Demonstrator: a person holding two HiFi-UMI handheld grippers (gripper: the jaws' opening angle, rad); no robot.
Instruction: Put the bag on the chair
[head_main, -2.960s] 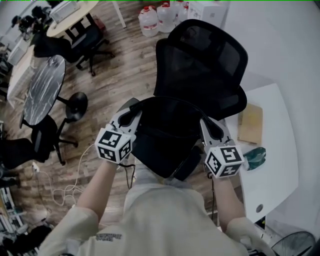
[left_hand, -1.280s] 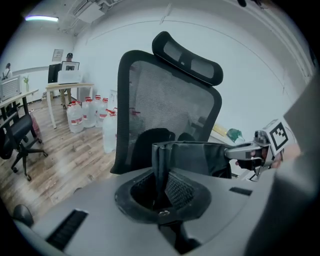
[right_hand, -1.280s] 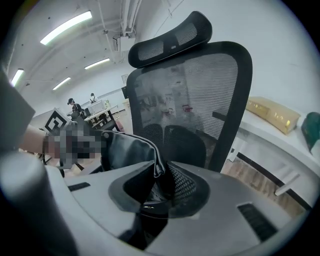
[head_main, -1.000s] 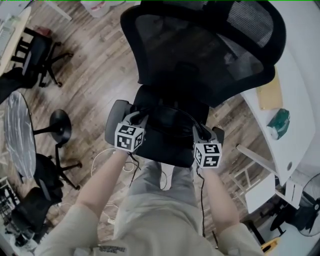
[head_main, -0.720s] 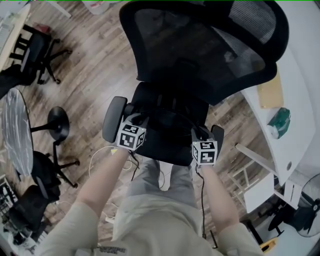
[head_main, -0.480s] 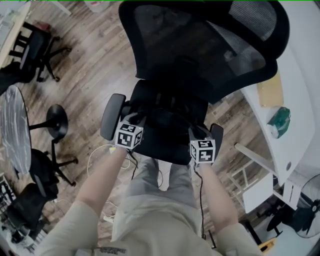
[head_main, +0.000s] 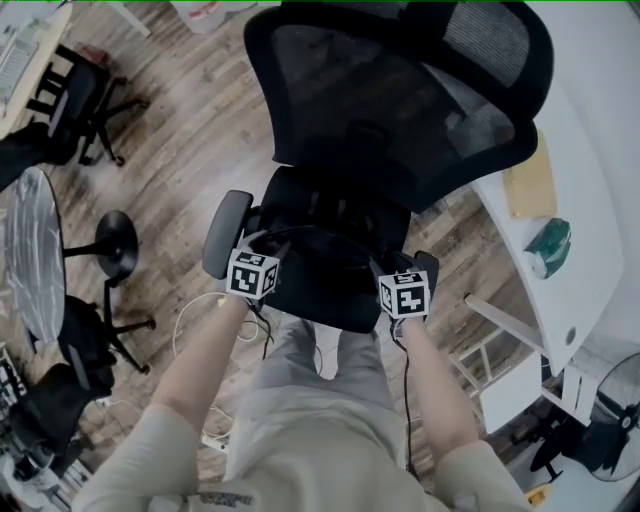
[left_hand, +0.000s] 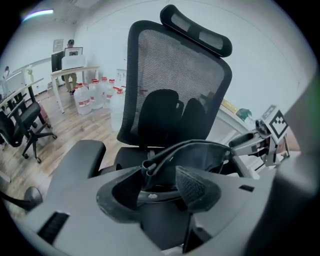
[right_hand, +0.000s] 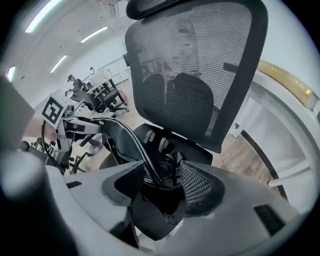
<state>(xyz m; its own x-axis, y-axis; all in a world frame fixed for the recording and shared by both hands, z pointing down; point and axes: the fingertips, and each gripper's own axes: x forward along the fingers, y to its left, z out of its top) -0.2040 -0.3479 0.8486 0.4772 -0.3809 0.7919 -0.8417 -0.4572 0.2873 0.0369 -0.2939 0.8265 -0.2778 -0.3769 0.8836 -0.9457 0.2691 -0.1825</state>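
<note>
The black bag (head_main: 320, 265) rests on the seat of the black mesh office chair (head_main: 400, 90), between its armrests. My left gripper (head_main: 262, 240) stands at the bag's left end and my right gripper (head_main: 400, 268) at its right end. Both have just been opening. In the left gripper view the left gripper (left_hand: 157, 182) is open, and the bag's rim (left_hand: 200, 155) runs between the pads, which stand apart. In the right gripper view the right gripper (right_hand: 160, 187) is open too, with a strap of the bag (right_hand: 125, 140) lying loose between its pads.
A white desk (head_main: 580, 230) with a tan board (head_main: 525, 180) and a green packet (head_main: 545, 248) curves along the right. Other office chairs (head_main: 85, 110), a round table (head_main: 30, 250) and a stool (head_main: 115, 245) stand at the left. Cables (head_main: 200, 310) lie on the wooden floor.
Both grippers have come down and nearer with the bag, which now lies on the seat. Their jaws, shut on the bag before, now stand apart.
</note>
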